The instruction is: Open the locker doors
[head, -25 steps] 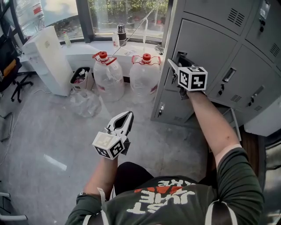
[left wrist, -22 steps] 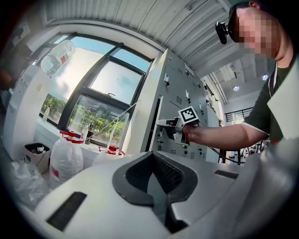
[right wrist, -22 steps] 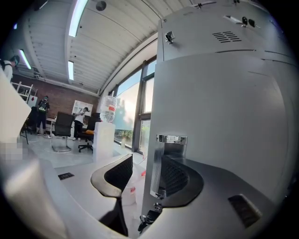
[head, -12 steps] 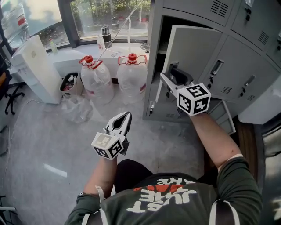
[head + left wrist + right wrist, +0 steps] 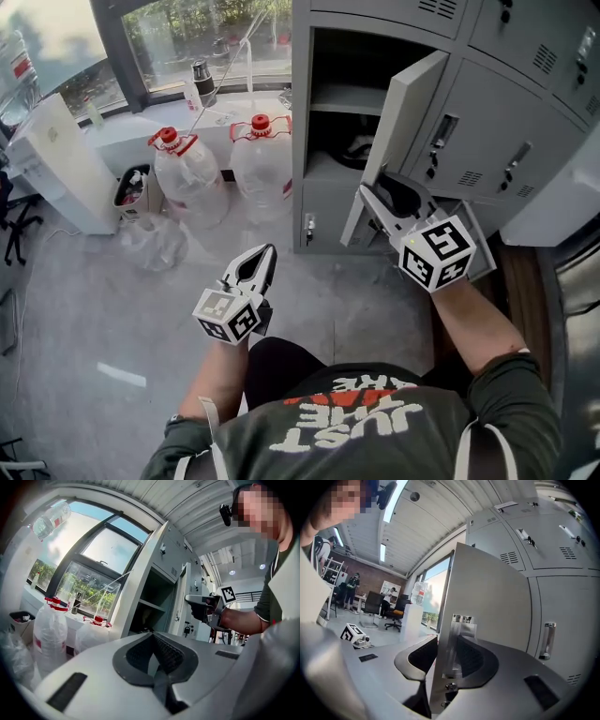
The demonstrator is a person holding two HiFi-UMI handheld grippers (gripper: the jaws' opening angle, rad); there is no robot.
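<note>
Head view, locker door: we see the grey locker door (image 5: 408, 122) swung well out from its open compartment (image 5: 342, 131). It is hinged on the compartment's right side, next to the closed lockers (image 5: 506, 131).
Head view, right gripper: our right gripper (image 5: 380, 192) sits at the door's free edge, low on the door.
Head view, left gripper: our left gripper (image 5: 269, 251) hangs over the floor (image 5: 112, 281), well apart from the lockers.
Head view, surroundings: a red-capped water jug (image 5: 187, 178) and a second jug (image 5: 262, 164) stand on the floor just left of the lockers.
Left gripper view, fingers: we find them closed tip to tip with nothing between them. Beyond them are the open compartment and the right gripper at the door.
Right gripper view, fingers: they are closing, with the door's edge and its metal latch plate (image 5: 457, 644) standing between them. We cannot tell whether the pads press on it yet.
Right gripper view, neighbour: a closed locker to the right carries an upright handle (image 5: 547, 641).
</note>
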